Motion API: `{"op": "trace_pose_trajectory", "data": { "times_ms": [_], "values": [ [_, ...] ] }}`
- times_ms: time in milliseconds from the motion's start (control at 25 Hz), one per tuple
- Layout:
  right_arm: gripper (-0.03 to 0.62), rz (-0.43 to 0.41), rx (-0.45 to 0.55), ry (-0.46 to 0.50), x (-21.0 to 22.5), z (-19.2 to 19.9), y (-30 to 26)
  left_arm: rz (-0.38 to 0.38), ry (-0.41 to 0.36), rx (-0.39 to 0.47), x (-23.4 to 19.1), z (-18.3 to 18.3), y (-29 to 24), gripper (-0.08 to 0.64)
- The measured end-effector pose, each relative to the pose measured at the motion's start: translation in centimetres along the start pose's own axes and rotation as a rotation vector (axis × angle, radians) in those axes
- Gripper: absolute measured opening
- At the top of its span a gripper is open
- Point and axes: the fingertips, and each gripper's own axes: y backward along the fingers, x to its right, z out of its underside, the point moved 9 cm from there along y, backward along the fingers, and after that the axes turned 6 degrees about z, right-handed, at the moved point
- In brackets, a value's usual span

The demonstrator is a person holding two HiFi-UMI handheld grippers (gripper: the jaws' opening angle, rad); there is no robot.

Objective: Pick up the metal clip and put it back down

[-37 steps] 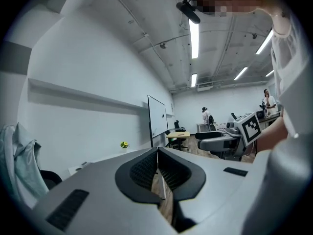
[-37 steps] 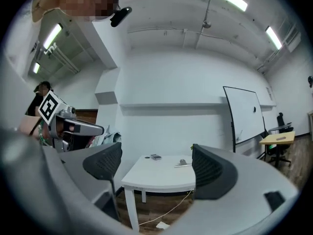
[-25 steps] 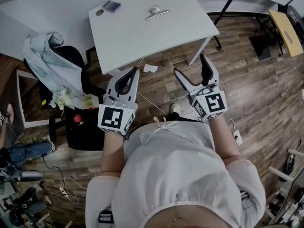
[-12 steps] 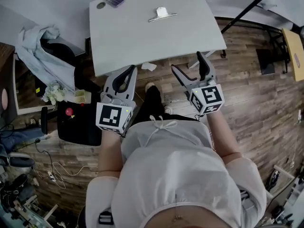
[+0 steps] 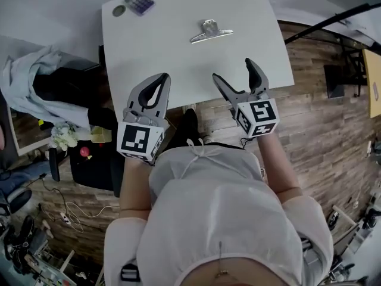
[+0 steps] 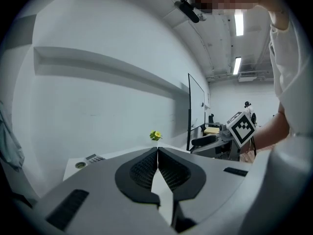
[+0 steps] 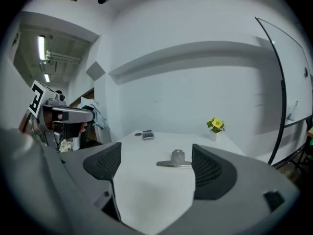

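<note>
The metal clip (image 5: pixel 210 30) lies flat on the white table (image 5: pixel 161 46), silver with a raised handle; the right gripper view shows the clip (image 7: pixel 176 160) ahead between the jaws. My right gripper (image 5: pixel 236 75) hovers open over the table's near edge, well short of the clip and holding nothing. My left gripper (image 5: pixel 159 82) is shut and empty over the near edge, left of the right one. In the left gripper view my left gripper (image 6: pixel 157 153) has its pads pressed together.
A calculator (image 5: pixel 140 3) and a small round lid (image 5: pixel 119 10) sit at the table's far left corner. A small yellow flower pot (image 7: pixel 215 126) stands at the far right. A chair draped with cloth (image 5: pixel 36 82) stands left of the table. Wood floor lies to the right.
The person has stepped toward the table. Both grippers now reach over its near edge, and the clip is closer to the right gripper. Jaw states are unchanged.
</note>
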Motion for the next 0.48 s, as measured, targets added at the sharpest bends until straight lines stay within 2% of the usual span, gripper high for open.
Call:
{"op": "trace_pose_trajectory", "data": {
  "times_ms": [200, 480],
  "values": [
    [0.451, 0.003, -0.117, 0.051, 2.3, 0.7, -9.1, 0.001, 0.028, -0.024, -6.0, 1.1, -5.8, 0.020],
    [0.451, 0.063, -0.293, 0.035, 4.1, 2.5, -18.1, 0.004, 0.086, -0.061, -12.0, 3.1, -9.8, 0.020]
  ]
}}
